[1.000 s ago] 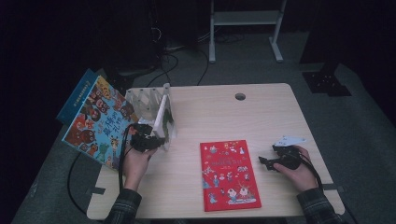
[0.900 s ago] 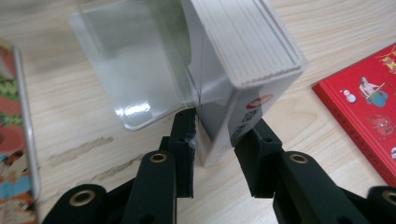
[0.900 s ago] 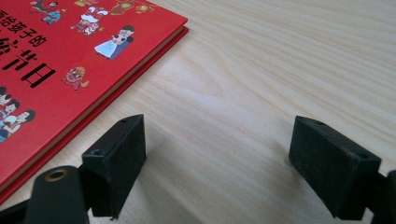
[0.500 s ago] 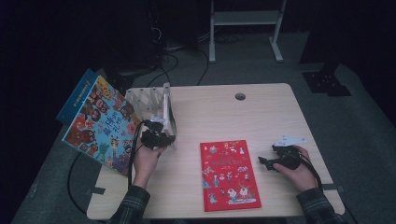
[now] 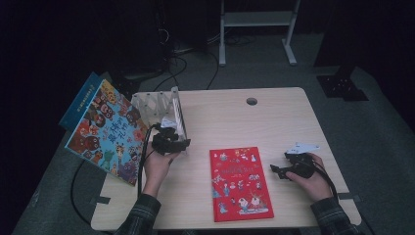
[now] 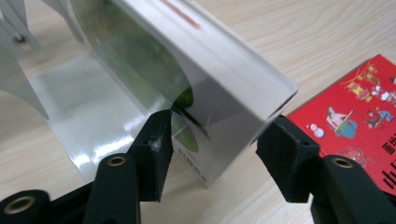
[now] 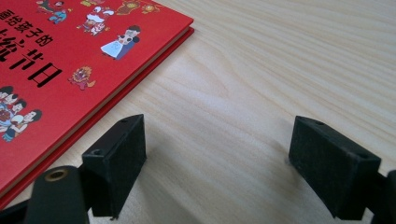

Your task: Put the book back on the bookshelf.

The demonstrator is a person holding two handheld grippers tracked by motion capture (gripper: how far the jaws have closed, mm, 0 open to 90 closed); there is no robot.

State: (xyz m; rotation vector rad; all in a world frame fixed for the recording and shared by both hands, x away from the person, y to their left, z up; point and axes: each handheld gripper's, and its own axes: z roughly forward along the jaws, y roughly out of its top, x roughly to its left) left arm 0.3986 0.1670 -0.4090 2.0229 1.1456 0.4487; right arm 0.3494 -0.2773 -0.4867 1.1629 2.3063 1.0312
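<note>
A white book [image 6: 219,60] with a green cover picture stands at the near end of a white rack [image 5: 151,104]. My left gripper [image 6: 212,149] has its jaws on either side of the book's lower corner, pressed against both faces. From above, the left gripper [image 5: 171,138] sits at the rack's right end. A red picture book [image 5: 240,183] lies flat in the middle of the table. My right gripper [image 5: 280,170] rests just right of it, and the right gripper [image 7: 217,158] stands open over bare wood beside the red book [image 7: 60,60].
A large colourful picture book [image 5: 105,129] leans off the table's [image 5: 274,122] left edge, with a blue one behind it. A cable hole [image 5: 251,101] lies at the back of the tabletop. Bare wood stretches across the back and right.
My left gripper has moved right and forward to the rack's end and come around the white book. The right gripper and the red book have stayed put.
</note>
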